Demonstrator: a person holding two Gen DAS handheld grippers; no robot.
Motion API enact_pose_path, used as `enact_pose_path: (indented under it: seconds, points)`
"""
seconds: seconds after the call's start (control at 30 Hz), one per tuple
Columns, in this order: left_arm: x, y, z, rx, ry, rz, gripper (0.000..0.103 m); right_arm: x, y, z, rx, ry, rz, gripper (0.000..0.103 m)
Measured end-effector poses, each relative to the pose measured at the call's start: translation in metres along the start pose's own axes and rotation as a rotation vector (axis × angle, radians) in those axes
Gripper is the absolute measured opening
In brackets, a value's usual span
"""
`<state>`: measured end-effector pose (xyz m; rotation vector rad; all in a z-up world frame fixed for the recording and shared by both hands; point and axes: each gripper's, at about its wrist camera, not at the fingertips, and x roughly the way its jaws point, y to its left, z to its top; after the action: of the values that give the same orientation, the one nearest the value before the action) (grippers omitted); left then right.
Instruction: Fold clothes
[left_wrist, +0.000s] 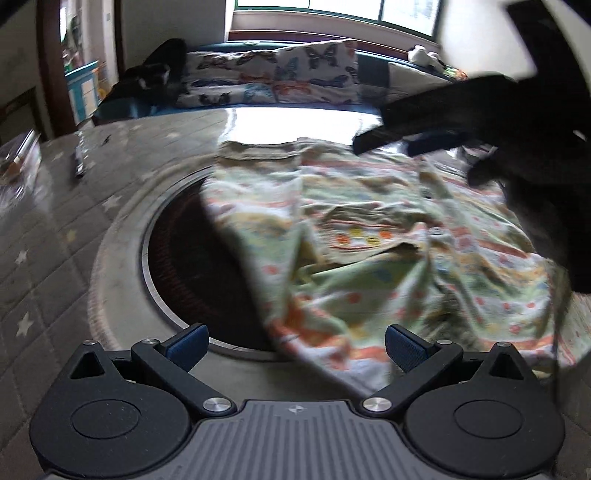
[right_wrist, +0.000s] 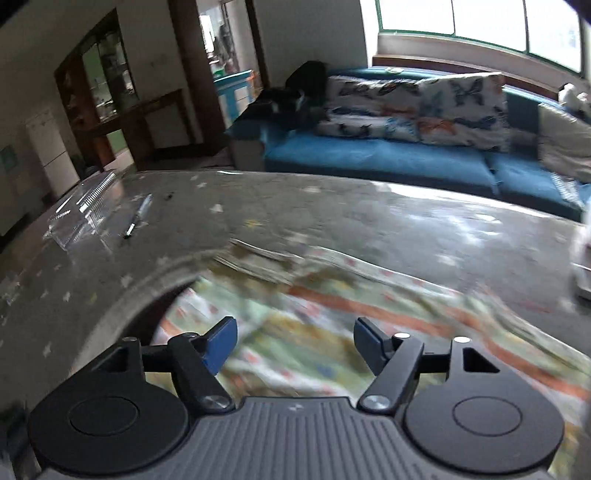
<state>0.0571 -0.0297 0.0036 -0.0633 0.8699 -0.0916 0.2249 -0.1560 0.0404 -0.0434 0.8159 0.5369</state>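
Note:
A crumpled garment (left_wrist: 369, 251) printed in pale green, white and orange lies spread on the grey table (left_wrist: 74, 236), partly over a dark round inset (left_wrist: 184, 266). My left gripper (left_wrist: 295, 345) hovers open above the garment's near edge, nothing between its blue pads. In the left wrist view the right gripper (left_wrist: 413, 142) shows as a dark blurred shape over the garment's far right part. In the right wrist view my right gripper (right_wrist: 295, 345) is open just above the blurred garment (right_wrist: 332, 325), holding nothing.
A pen (right_wrist: 138, 218) and a clear plastic box (right_wrist: 85, 210) lie on the table's far left. Behind the table stands a blue sofa (right_wrist: 369, 158) with butterfly-print cushions (right_wrist: 424, 107) and a dark bundle (right_wrist: 299, 92). A white object (right_wrist: 583, 266) sits at the table's right edge.

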Motion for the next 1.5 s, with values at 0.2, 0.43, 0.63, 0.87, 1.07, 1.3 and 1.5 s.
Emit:
enact_pose_path:
  seconds: [0.2,0.43,0.63,0.87,1.07,1.3,1.5]
  points:
    - [-0.007,0.031,-0.006,-0.058,-0.003,0.019,0.103,0.056,0.009,0.018,0.026,0.063,-0.025,0.056]
    - [-0.019,0.066,-0.011,-0.120,-0.019,0.066,0.103,0.085,0.007,0.016,0.090,0.084,-0.038,0.029]
    - [-0.027,0.095,-0.018,-0.189,-0.027,0.114,0.103,0.078,0.022,0.020,0.095,0.041,-0.018,0.005]
    - [-0.041,0.125,-0.032,-0.267,-0.044,0.161,0.103,0.049,0.052,0.033,0.074,-0.027,0.056,0.002]
    - [-0.056,0.151,-0.043,-0.320,-0.068,0.207,0.103,0.021,0.103,0.041,0.024,-0.076,0.178,0.002]
    - [-0.062,0.162,-0.040,-0.333,-0.084,0.212,0.103,0.044,0.085,0.038,0.026,-0.040,0.003,0.011]
    - [-0.044,0.128,-0.018,-0.244,-0.076,0.126,0.103,0.070,0.038,0.026,0.104,0.037,-0.089,0.030]
